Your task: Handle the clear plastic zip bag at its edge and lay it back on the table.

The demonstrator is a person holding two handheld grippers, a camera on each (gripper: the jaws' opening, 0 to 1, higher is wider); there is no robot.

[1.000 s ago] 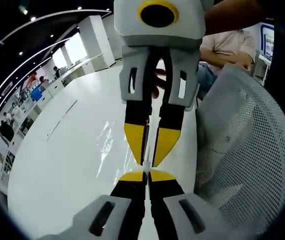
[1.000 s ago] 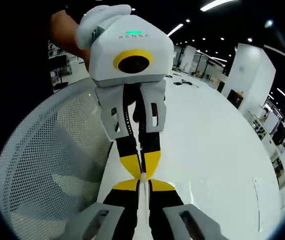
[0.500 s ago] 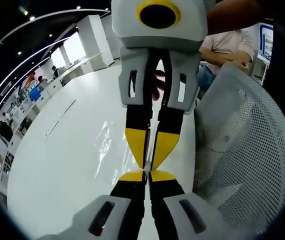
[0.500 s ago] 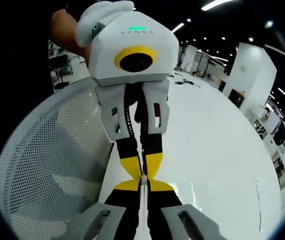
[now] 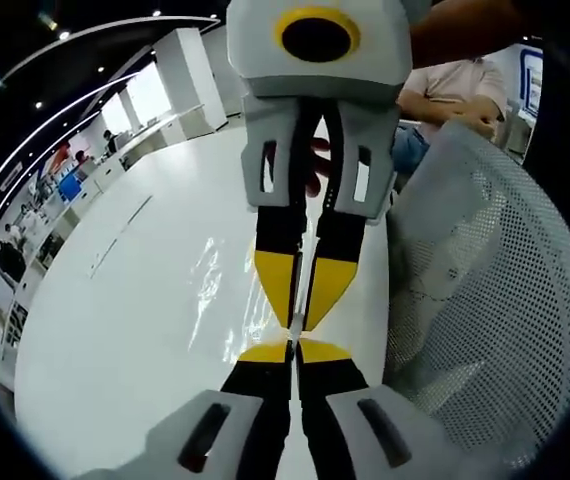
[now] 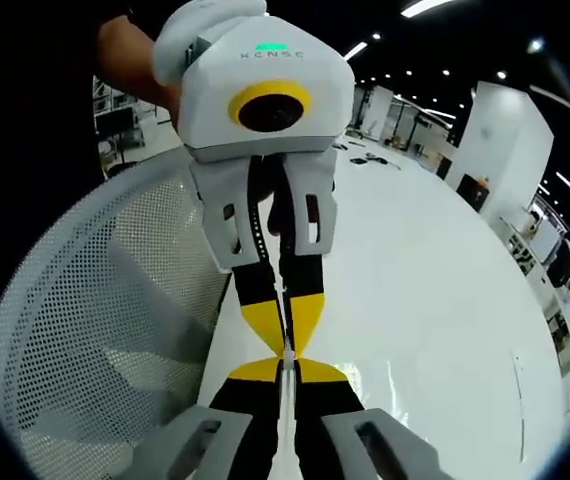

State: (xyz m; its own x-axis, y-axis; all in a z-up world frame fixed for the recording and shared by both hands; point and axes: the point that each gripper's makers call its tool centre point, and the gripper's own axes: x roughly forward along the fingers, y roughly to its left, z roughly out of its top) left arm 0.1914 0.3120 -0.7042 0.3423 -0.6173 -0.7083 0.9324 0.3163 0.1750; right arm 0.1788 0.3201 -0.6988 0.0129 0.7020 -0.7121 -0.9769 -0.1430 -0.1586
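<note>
Little had changed: both yellow-tipped grippers, left and right, stayed clenched tip-to-tip on the clear plastic zip bag's edge above the white table.

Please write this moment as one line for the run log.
left gripper: shut on clear zip bag edge | right gripper: shut on same edge, tip to tip | bag over white table | mesh basket beside
</note>
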